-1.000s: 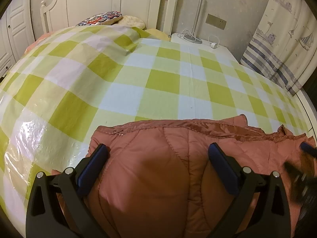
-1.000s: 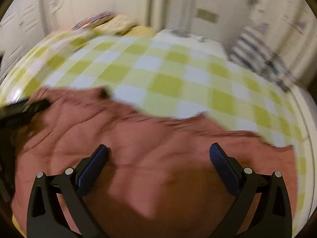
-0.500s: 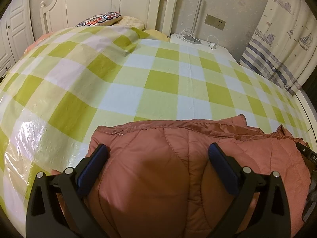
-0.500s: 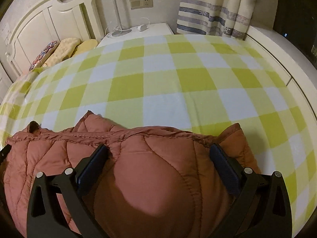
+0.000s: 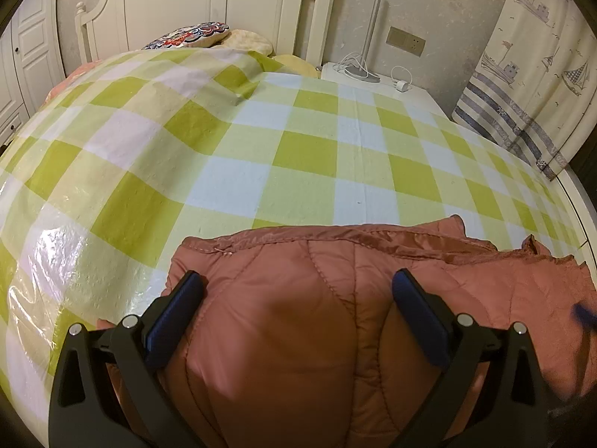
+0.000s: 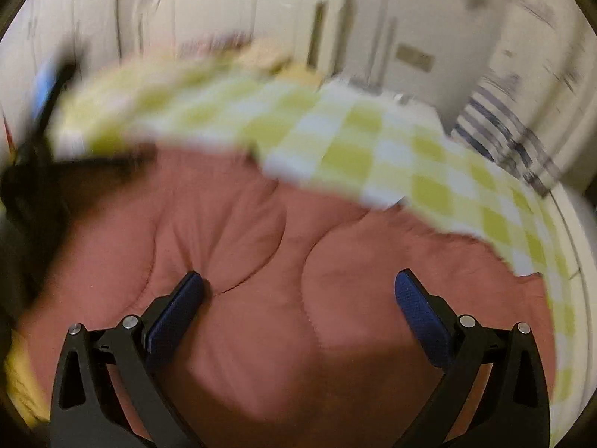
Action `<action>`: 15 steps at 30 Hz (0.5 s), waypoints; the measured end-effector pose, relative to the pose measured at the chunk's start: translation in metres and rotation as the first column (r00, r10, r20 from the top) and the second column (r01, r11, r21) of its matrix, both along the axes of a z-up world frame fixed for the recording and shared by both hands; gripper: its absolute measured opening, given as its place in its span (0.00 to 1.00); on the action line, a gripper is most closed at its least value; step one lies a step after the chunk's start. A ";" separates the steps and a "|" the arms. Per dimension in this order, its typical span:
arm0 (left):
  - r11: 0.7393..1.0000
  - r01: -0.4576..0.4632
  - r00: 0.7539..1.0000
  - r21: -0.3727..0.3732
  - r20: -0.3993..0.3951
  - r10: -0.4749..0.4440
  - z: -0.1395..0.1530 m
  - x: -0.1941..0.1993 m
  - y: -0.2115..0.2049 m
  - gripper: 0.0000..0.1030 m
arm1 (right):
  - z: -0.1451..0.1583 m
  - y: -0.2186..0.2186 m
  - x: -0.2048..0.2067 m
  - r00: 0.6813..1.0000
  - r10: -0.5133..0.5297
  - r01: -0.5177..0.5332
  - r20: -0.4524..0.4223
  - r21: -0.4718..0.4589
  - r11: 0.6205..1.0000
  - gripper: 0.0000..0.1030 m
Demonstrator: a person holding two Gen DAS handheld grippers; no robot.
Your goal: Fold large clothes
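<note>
A rust-pink quilted puffer jacket (image 5: 298, 321) lies bunched on the green-and-white checked bed cover (image 5: 306, 164), near the front edge. My left gripper (image 5: 296, 291) stands open over the jacket's left part, its blue pads on either side of a padded bulge. In the blurred right wrist view the same jacket (image 6: 298, 254) fills the lower half, and my right gripper (image 6: 298, 291) is open above it, with nothing clamped. A dark blurred shape at the left of that view is the left gripper (image 6: 33, 171). A blue blur at the left wrist view's right edge is the right gripper's pad (image 5: 582, 315).
A white headboard (image 5: 224, 7) with pillows (image 5: 194, 35) stands at the far end. A white nightstand (image 5: 373, 82) holds a lamp pole and cables. A curtain with a boat print (image 5: 530, 59) hangs at the right. The cover's left side is glossy plastic.
My right gripper has swung left fast over the jacket, blurring its view; the left gripper now shows at its left. My left gripper has stayed in place, open.
</note>
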State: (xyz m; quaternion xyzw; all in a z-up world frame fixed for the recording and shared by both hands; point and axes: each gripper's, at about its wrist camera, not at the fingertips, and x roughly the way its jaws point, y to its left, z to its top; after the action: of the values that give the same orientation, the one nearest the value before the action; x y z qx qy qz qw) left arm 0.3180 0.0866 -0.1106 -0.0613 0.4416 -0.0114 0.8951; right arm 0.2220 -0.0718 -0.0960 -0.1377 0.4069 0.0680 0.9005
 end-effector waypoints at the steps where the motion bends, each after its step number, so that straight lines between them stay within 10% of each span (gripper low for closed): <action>1: 1.000 -0.002 1.000 0.000 -0.001 0.002 0.000 0.000 0.000 0.98 | -0.001 -0.002 0.002 1.000 -0.005 0.005 0.004 0.021 1.000 0.95; 8: 1.000 -0.004 1.000 -0.008 -0.004 0.004 0.000 0.001 -0.002 0.98 | 0.030 -0.068 -0.005 0.985 -0.174 0.169 0.023 0.124 0.978 0.95; 15: 1.000 0.000 1.000 -0.009 -0.002 0.000 -0.001 0.001 -0.002 0.98 | 0.007 -0.179 -0.014 0.903 -0.427 0.424 -0.040 0.232 0.875 0.96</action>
State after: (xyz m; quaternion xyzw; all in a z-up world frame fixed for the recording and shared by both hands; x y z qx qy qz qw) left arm 0.3187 0.0849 -0.1112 -0.0656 0.4422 -0.0132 0.8944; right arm 0.2084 -0.2504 -0.0891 0.0622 0.4105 -0.0848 0.9058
